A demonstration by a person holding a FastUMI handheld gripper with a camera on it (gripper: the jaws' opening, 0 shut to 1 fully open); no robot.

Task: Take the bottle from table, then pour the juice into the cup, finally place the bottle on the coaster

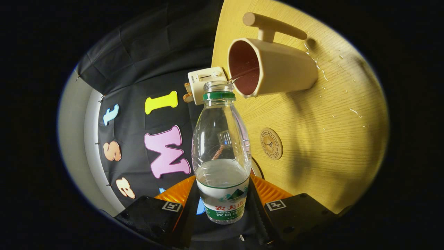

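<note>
Gripper (222, 208) clamped on one clear plastic bottle (221, 146), both fingers pressing its lower body at the label. Bottle's long axis runs straight ahead between the fingers, open uncapped mouth pointing away toward the cup (274, 67), neck just short of the cup rim. Bottle: transparent, green neck ring, white-green label, partly filled with clear liquid. One beige cup with dark red inside and a stick handle on the wooden surface (329, 139). One round coaster (271, 143) beside the bottle. Droplets on the surface near the cup. One white timer-like box (204, 81) beyond the bottle mouth.
</note>
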